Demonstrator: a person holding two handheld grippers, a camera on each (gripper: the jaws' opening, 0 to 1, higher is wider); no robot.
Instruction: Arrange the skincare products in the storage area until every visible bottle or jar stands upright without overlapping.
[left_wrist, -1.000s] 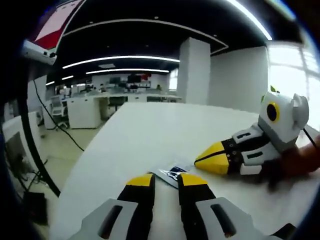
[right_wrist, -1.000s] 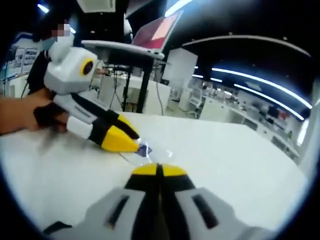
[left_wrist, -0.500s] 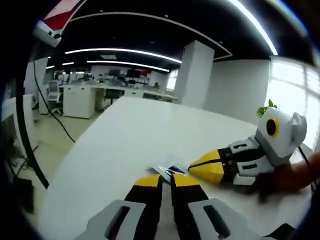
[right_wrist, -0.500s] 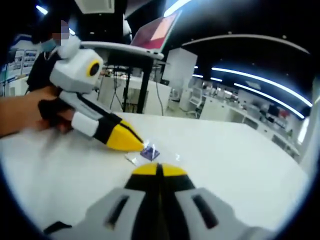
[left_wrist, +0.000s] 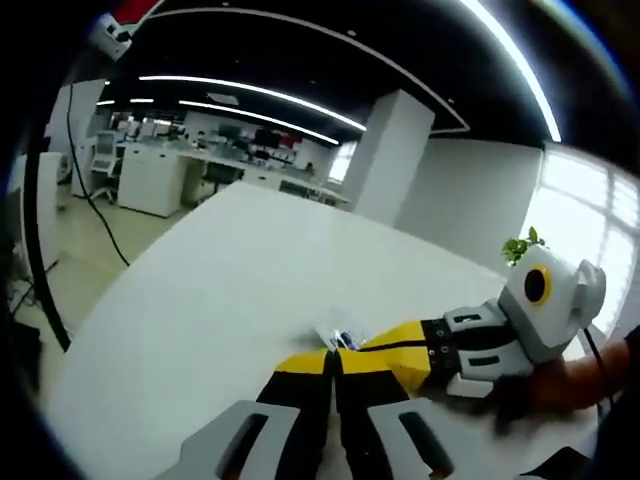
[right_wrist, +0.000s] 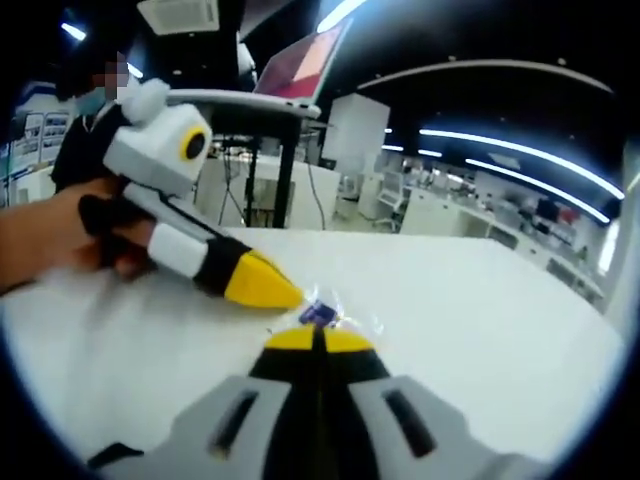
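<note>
Both your tools, left (left_wrist: 333, 357) and right (right_wrist: 319, 340), are closed at the sachet (right_wrist: 320, 312) mid-surface (left_wrist: 230, 270) (grip unclear); next, lift it upright.

A sachet (right_wrist: 320, 314) lies on the table (right_wrist: 480, 300) (between both hand-held gripper tips, touching each).

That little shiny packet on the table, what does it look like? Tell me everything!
The packet is small, flat and see-through at its crinkly edges, with a dark blue patch in the middle. It looks like thin plastic or foil. It lies flat on the white table, right at the yellow tips of both grippers, the right gripper and the left gripper. Whether either tip touches it is hard to tell.
</note>
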